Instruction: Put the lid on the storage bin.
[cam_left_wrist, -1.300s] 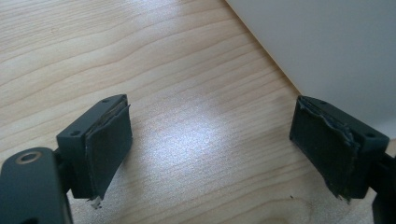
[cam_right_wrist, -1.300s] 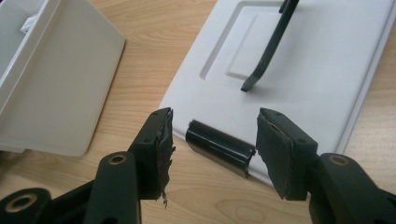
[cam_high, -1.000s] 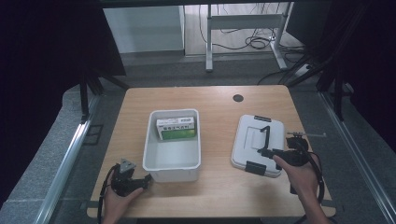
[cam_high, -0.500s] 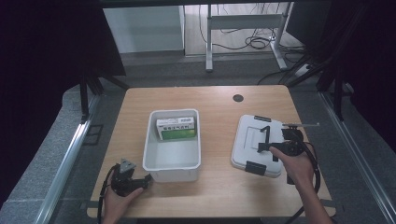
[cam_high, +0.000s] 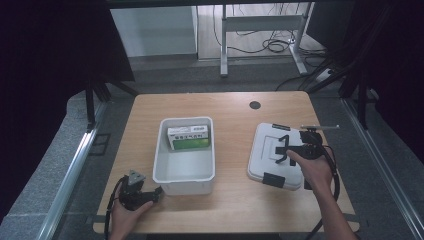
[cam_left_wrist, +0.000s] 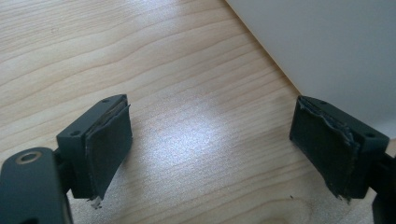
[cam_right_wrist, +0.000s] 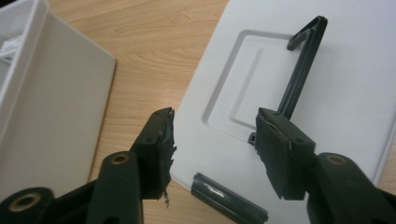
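One wooden surface (cam_high: 235, 112) carries everything, its far edge marked by a small dark round spot (cam_high: 255, 105). Next in size, a white open bin (cam_high: 184, 172) stands left of centre, and a green-and-white box (cam_high: 188, 137) lies flat inside it against the far wall. To the right of the bin, apart from it, a white lid (cam_high: 265, 155) lies flat on the surface with dark latches at its near and far edges and a dark handle (cam_right_wrist: 301, 65) raised off its top. The right tool (cam_high: 286, 150) hangs over the lid — in the right gripper view its jaws are spread, with the lid's recessed panel and the foot of the handle between them, and a dark latch (cam_right_wrist: 229, 198) just below; whether either pad touches the handle cannot be told. The left tool (cam_left_wrist: 210, 154) rests low at the near left corner, just beside the bin's outer wall (cam_left_wrist: 322, 51), its jaws spread wide over bare wood and pinching nothing.
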